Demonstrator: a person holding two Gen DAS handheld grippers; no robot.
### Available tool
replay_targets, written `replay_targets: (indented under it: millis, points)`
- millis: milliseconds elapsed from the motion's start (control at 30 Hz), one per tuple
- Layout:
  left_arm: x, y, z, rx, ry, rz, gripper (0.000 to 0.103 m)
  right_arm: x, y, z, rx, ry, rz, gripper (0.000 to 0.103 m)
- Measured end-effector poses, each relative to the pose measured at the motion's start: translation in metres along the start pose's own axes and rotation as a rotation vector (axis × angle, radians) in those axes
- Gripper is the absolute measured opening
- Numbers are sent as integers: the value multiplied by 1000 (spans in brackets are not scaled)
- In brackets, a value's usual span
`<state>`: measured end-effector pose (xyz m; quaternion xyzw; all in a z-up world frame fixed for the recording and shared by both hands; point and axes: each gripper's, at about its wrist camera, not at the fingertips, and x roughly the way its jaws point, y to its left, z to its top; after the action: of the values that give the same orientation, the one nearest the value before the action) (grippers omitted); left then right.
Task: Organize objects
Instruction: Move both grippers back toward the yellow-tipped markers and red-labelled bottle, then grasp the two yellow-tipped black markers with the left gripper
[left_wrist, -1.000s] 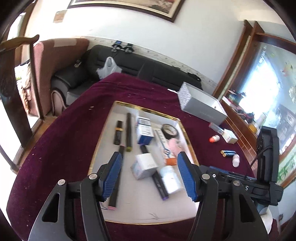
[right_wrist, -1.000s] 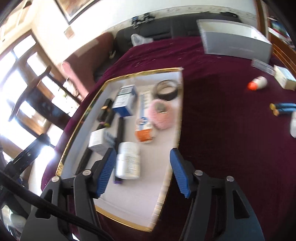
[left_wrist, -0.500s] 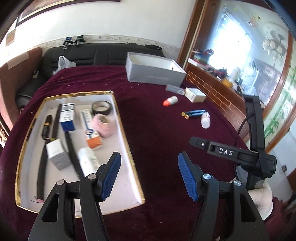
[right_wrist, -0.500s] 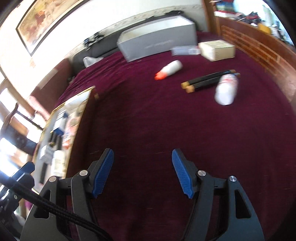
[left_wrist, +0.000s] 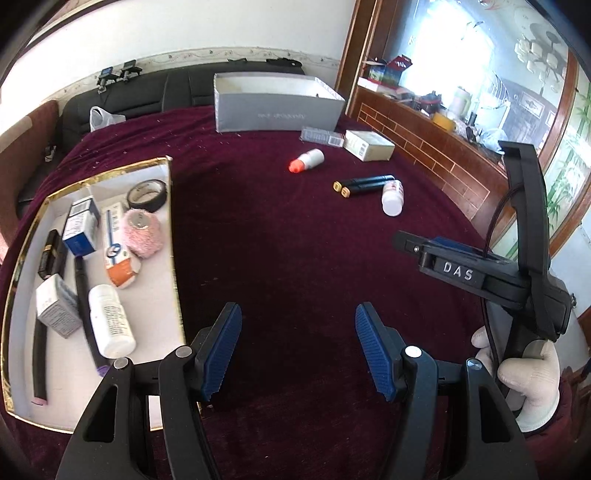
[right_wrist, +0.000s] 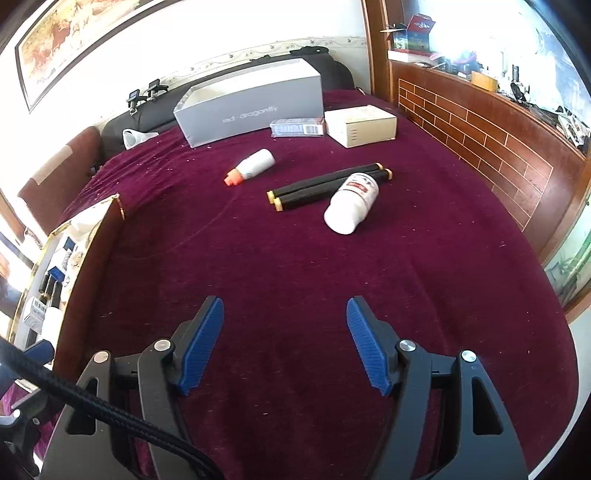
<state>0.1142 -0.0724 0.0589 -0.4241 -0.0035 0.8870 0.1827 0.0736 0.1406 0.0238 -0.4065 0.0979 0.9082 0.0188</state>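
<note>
We see a white pill bottle (right_wrist: 352, 208) lying on its side at upper centre, touching two black gold-capped tubes (right_wrist: 327, 186); one orange-capped bottle (right_wrist: 251, 166) lies to the upper left. Maroon cloth (right_wrist: 295, 280) covers the table. Our right gripper (right_wrist: 284, 341), jaws just opening, and left gripper (left_wrist: 297, 352) stand spread, holding nothing.

two black tubes (right_wrist: 328, 187), two white bottles (right_wrist: 351, 209)
</note>
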Motion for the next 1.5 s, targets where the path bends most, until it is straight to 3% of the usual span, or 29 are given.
replay_targets:
  millis: [100, 267, 400, 533, 667, 933, 1000, 1067, 1100, 1267, 1367, 1433, 1500]
  points:
    - [4, -5, 12, 15, 14, -15, 58, 0, -18, 9, 35, 11, 16, 69]
    - [3, -19, 65, 73, -77, -14, 58, 5, -66, 46, 161, 6, 58, 69]
    - [28, -39, 104, 140, -111, -18, 58, 26, -91, 69, 225, -6, 126, 69]
    - [79, -63, 123, 215, -43, -36, 58, 46, -107, 76, 287, -35, 177, 69]
    - [123, -91, 132, 311, -8, 11, 58, 51, -125, 71, 351, -91, 239, 69]
    - [207, -126, 162, 429, 52, -29, 58, 45, -160, 69, 479, -150, 260, 71]
    - [222, -127, 163, 415, 99, -68, 58, 49, -165, 69, 498, -132, 264, 72]
    - [232, -122, 158, 348, 182, -160, 58, 53, -169, 68, 521, -112, 285, 72]
    - [228, -125, 153, 365, 165, -174, 58, 54, -169, 68, 526, -107, 292, 72]
    - [206, -139, 136, 381, 256, -323, 54, 60, -166, 67, 518, -72, 298, 74]
    - [200, -142, 136, 382, 225, -264, 54, 67, -169, 64, 540, -36, 303, 74]
    - [206, -136, 145, 329, 218, -230, 50, 68, -172, 61, 559, -28, 305, 74]
    - [211, -131, 150, 273, 221, -247, 44, 69, -175, 59, 573, -22, 310, 74]
